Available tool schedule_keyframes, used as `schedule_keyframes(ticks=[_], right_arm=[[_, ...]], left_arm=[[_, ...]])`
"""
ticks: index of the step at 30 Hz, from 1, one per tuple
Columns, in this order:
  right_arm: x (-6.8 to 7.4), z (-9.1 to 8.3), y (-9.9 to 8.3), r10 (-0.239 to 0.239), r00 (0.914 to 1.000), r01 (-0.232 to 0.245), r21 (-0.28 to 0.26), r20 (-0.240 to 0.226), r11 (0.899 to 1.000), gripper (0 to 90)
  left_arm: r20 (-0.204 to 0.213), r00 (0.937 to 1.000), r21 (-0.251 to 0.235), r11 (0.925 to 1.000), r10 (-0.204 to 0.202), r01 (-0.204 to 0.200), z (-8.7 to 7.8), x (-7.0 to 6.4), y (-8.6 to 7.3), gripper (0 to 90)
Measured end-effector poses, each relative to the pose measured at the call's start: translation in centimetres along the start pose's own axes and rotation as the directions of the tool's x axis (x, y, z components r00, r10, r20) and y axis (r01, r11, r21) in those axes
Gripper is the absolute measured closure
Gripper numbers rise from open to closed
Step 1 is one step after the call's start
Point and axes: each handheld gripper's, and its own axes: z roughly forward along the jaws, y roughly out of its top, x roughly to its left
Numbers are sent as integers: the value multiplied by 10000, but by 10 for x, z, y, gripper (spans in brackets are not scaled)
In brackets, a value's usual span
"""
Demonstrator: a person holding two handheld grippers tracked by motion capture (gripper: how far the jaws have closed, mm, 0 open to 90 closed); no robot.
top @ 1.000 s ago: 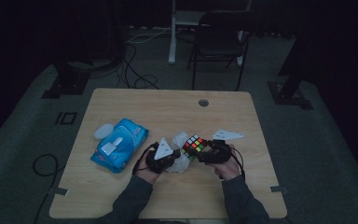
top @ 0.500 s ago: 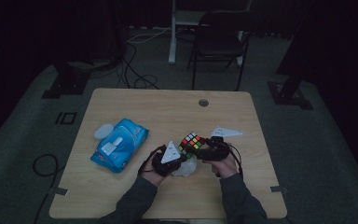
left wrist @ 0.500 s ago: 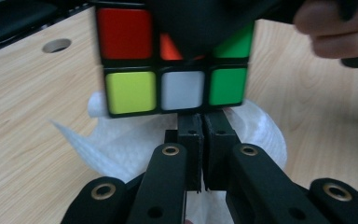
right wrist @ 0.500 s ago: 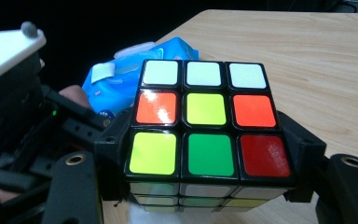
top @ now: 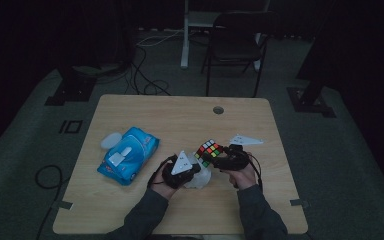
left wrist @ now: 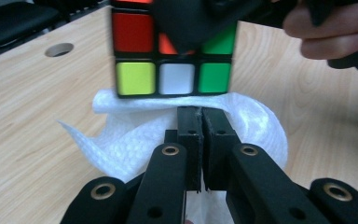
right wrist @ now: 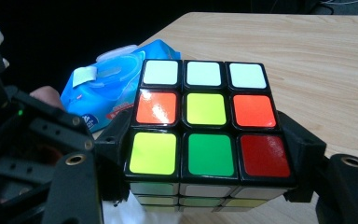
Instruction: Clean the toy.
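Taking the Rubik's cube (top: 209, 150) as landmark, from left to right in the high view:

Far left of the cube, near the table's (top: 145, 112) left edge: a blue wet-wipe pack (top: 128, 154), lying flat, well apart from both tools.

Just left of and below the cube: the left gripper (top: 194, 170), held in the left hand (top: 166, 175), jaws pressed together on a white wipe (left wrist: 135, 135). In the left gripper view, closed black jaws pinching the crumpled wipe directly under the cube's lower face, wipe touching or almost touching the cube; cannot tell which.

The cube itself: lifted off the table, near the middle, slightly right of centre, clamped on two opposite sides by the right gripper (right wrist: 207, 158). White row on top in the right gripper view, then orange, yellow, orange, then yellow, green, red.

Right of the cube: the right hand (top: 242, 172) around the right gripper's body.
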Motion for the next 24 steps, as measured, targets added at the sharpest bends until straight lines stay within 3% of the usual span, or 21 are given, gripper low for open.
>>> schedule_keyframes(ticks=[14,24], right_arm=[[-3,-9,-8,-17,9992,22,119,-411,9999,338],[-2,-7,-3,579,9911,-607,-202,-1199,9979,338]], left_arm=[[-535,9984,52,9998,-173,176,-1,15,0,883],[-417,9991,-55,10000,51,-53,6,14,6,883]])
